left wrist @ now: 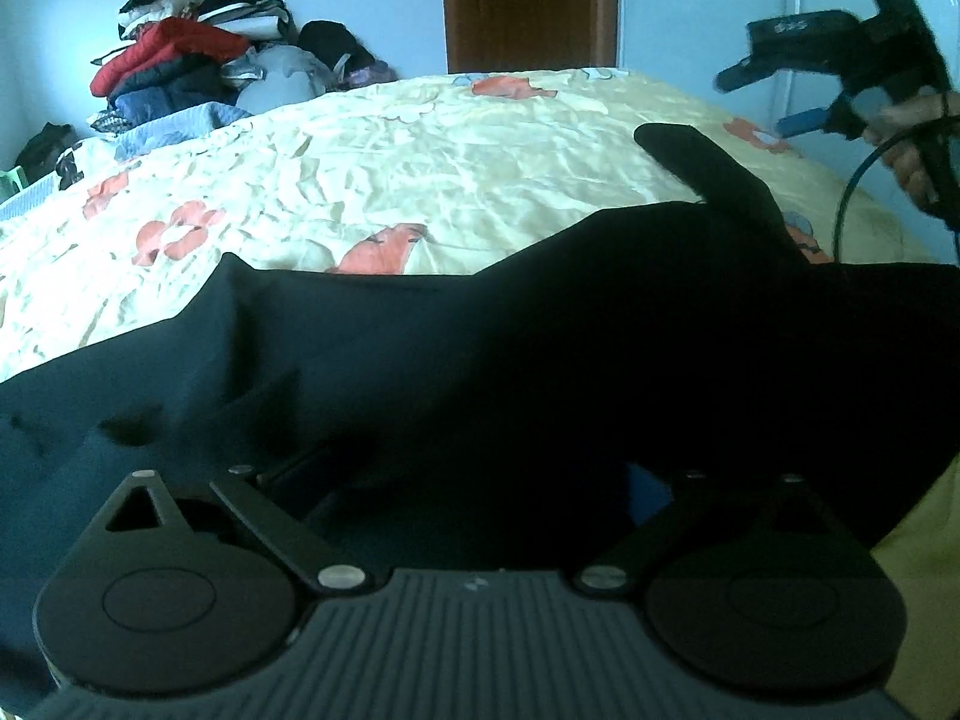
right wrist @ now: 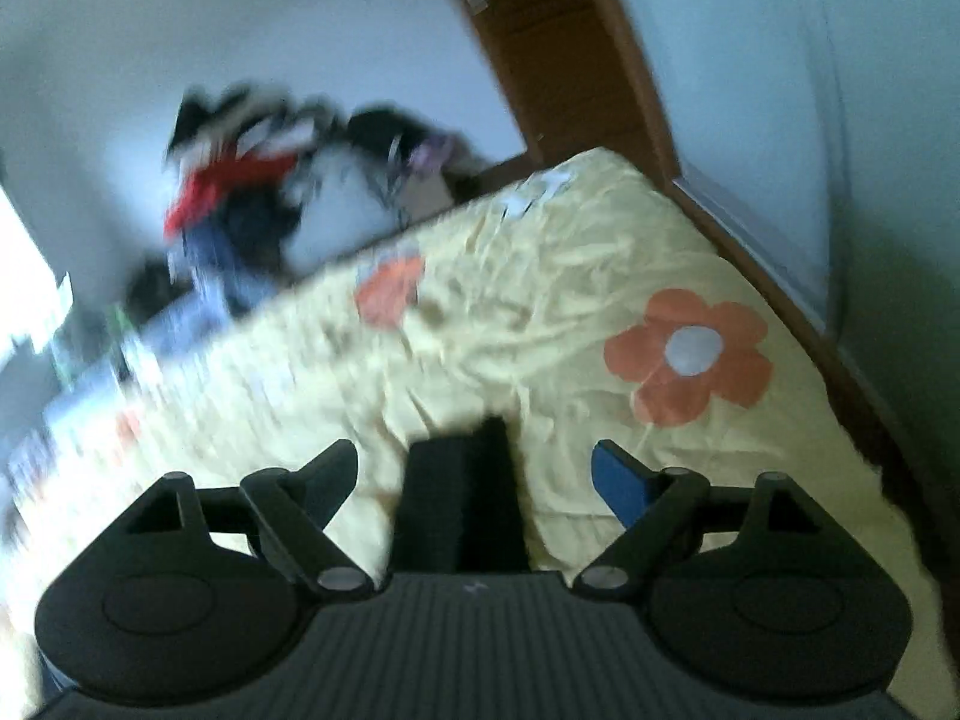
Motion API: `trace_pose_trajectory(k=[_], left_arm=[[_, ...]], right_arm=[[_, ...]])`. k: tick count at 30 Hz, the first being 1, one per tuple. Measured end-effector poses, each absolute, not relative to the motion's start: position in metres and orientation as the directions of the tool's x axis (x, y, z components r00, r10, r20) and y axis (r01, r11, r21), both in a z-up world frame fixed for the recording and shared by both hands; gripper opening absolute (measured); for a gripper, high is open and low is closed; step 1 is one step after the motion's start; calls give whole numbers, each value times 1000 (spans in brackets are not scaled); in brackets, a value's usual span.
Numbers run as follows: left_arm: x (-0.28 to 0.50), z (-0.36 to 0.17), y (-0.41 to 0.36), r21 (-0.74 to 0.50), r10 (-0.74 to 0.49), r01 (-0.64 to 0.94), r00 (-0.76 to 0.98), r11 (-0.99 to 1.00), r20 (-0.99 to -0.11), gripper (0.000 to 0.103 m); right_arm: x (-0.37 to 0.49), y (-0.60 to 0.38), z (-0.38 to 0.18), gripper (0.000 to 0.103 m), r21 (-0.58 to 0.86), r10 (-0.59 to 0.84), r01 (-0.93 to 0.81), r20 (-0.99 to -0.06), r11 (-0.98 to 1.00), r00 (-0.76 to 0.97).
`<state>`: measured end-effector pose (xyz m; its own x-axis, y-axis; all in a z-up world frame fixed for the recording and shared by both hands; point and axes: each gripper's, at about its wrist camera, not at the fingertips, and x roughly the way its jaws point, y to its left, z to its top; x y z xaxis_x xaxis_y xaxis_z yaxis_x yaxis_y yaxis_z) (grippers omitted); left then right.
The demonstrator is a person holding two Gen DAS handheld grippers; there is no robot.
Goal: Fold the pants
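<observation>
A clothes pile sits beyond the flowered bedsheet, near a brown door.

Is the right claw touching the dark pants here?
Apart. In the left wrist view the right claw hangs open in the air above the bed, clear of the dark pants.
</observation>
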<state>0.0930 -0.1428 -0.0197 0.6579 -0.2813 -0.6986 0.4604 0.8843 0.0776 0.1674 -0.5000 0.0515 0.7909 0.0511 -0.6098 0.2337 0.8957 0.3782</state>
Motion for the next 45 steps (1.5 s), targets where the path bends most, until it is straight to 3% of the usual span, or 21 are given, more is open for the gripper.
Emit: trace_pose_trajectory(k=[4, 14, 17, 18, 19, 22, 28, 32, 36, 38, 40, 41, 43, 45], left_arm=[[93, -19, -143, 77, -278, 457, 658, 886, -700, 101], [94, -21, -142, 77, -284, 462, 660, 884, -695, 103], [93, -21, -143, 79, -285, 460, 665, 884, -690, 103], [93, -21, -144, 82, -284, 461, 667, 884, -689, 103], [93, -21, -144, 86, -284, 463, 668, 882, -688, 102], [91, -21, -146, 112, -286, 476, 681, 872, -674, 102], [86, -22, -158, 212, -282, 508, 726, 835, -628, 99], [79, -20, -169, 261, -300, 543, 734, 798, -609, 96], [74, -23, -177, 281, -316, 561, 738, 779, -597, 93], [76, -23, -177, 260, -329, 563, 733, 784, -595, 81], [80, -21, -174, 206, -357, 571, 714, 795, -602, 51], [82, -21, -172, 181, -366, 572, 704, 800, -608, 42], [85, -20, -169, 145, -378, 568, 695, 810, -611, 15], [87, -17, -164, 99, -399, 564, 687, 820, -608, 11]], right_arm=[[178, -503, 37, 65, 560, 224, 180, -576, 809, 786], [175, -499, 15, 61, 582, 216, 269, -630, 767, 746], [181, -500, 9, 61, 646, 264, 237, -579, 726, 771], [186, -500, 6, 56, 664, 278, 227, -564, 712, 778], [191, -499, 4, 39, 665, 277, 227, -562, 711, 780], [197, -497, -3, 6, 662, 236, 271, -570, 699, 787], [138, -499, 36, 4, 741, 182, 195, -394, 642, 901], [69, -518, 82, 4, 814, 119, 112, -216, 570, 969], [0, -529, 116, 4, 836, 48, 57, -99, 546, 994], [-24, -531, 123, 4, 840, 28, 49, -77, 541, 997], [-40, -531, 125, 4, 842, 18, 50, -71, 537, 997], [-45, -530, 125, 4, 838, 10, 60, -79, 542, 997], [-49, -533, 118, 4, 848, 15, 75, -98, 525, 995], [-44, -538, 109, 4, 855, 14, 110, -136, 506, 991]])
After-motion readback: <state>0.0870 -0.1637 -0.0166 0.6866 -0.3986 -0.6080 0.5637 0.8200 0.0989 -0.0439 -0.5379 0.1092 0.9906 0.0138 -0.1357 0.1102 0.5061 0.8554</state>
